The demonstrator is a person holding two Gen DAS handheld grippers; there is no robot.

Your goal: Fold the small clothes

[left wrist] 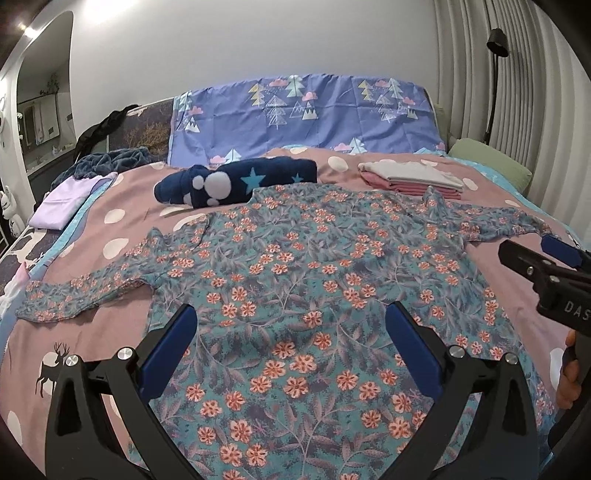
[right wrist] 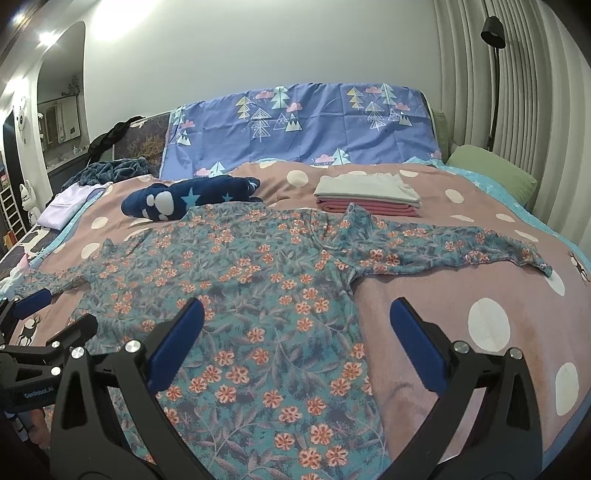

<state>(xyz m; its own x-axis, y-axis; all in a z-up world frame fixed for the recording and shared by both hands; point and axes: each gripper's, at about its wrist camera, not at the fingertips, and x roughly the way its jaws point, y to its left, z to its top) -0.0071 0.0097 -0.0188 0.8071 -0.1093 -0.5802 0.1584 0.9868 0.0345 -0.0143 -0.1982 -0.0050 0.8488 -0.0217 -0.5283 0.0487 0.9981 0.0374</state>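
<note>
A teal long-sleeved top with orange flowers [left wrist: 295,280] [right wrist: 236,295] lies spread flat on the bed, both sleeves stretched out sideways. My left gripper [left wrist: 291,317] hovers open above the top's lower body, nothing between its blue pads. My right gripper [right wrist: 295,314] is open too, straddling the top's right side seam above the bedspread. In the left wrist view the right gripper [left wrist: 532,254] shows at the right edge, near the right sleeve's cuff. In the right wrist view the left gripper [right wrist: 55,310] shows at the far left.
A pink spotted bedspread [right wrist: 461,295] covers the bed. Behind the top lie a navy star-patterned bundle [left wrist: 236,181] and a stack of folded grey and pink clothes [left wrist: 413,179]. A lilac folded cloth [left wrist: 70,199] sits far left, a green pillow [right wrist: 491,175] far right, a floor lamp [right wrist: 493,33] behind.
</note>
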